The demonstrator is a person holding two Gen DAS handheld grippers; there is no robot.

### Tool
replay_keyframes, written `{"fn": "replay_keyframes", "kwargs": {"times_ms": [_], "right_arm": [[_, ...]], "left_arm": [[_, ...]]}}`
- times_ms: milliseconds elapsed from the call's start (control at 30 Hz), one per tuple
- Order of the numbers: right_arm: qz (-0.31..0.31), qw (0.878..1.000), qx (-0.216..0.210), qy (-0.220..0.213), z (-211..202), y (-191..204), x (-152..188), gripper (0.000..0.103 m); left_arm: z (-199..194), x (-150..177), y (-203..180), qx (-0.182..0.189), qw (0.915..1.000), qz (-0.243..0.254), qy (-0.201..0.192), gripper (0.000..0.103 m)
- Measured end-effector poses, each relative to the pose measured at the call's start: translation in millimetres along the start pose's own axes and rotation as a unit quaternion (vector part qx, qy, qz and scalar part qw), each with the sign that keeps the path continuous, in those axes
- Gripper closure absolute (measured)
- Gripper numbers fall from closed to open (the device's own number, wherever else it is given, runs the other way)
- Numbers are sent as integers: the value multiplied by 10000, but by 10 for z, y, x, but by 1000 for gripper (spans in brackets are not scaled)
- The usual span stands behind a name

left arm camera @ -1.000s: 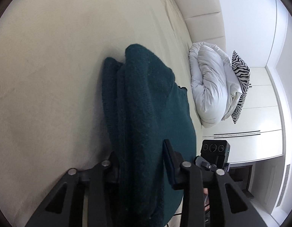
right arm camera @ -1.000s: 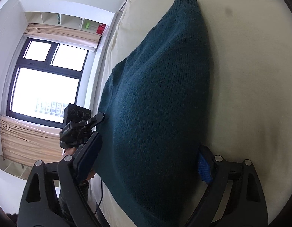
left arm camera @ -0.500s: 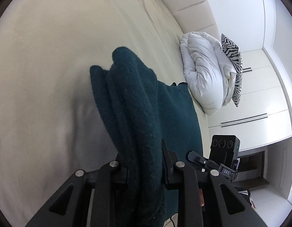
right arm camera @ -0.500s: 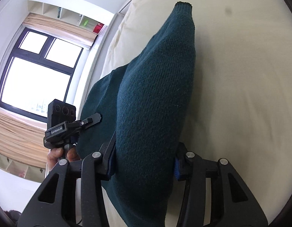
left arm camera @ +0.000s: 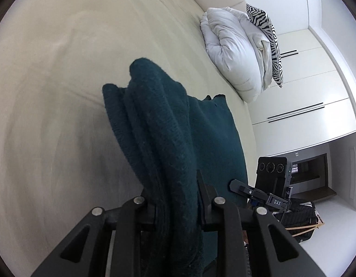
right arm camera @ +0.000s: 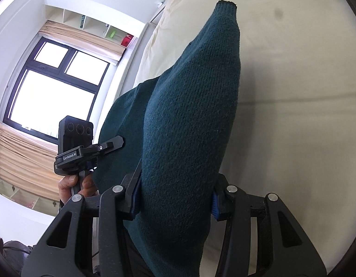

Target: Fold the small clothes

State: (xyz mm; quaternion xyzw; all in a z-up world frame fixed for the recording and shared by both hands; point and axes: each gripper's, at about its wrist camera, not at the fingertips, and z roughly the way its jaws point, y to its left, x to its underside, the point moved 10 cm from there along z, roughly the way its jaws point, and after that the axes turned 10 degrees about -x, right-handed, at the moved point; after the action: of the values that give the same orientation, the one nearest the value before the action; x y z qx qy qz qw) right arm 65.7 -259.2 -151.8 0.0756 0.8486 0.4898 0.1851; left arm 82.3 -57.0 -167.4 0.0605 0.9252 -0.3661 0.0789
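Cream bedsheet (left arm camera: 62, 73), white duvet (left arm camera: 233, 53), window (right arm camera: 53, 92); both tools clamp teal sweater (right arm camera: 189, 120)

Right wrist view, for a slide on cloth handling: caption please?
Right gripper shut on a dark teal sweater above a cream bed.

left gripper (left arm camera: 175, 207) pinches bunched teal sweater (left arm camera: 168, 138) | sweater trails onto cream bed (left arm camera: 51, 92) | right gripper (left arm camera: 258, 194) beside it (jaws hidden) | white duvet (left arm camera: 233, 53), zebra pillow (left arm camera: 268, 34) beyond
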Motion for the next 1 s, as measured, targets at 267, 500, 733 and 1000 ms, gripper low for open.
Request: {"fn": "replay_keyframes", "kwargs": {"times_ms": [267,500,733,1000], "right_arm": [[526,9983,236,74,179,-474,445,60],[610,9981,95,2,190,-477,463,60],[575,9983,0,-14,134,-614,354,60],[545,9984,-118,-69,227,-629,310,59]], "left_arm": [[283,195,429,15,9988,-418,251,78],[333,246,565,182,9980,-558,220,77],[337,264,568,177,9982,-541,172,77],[352,254,559,115,9982,-567,143,74]]}}
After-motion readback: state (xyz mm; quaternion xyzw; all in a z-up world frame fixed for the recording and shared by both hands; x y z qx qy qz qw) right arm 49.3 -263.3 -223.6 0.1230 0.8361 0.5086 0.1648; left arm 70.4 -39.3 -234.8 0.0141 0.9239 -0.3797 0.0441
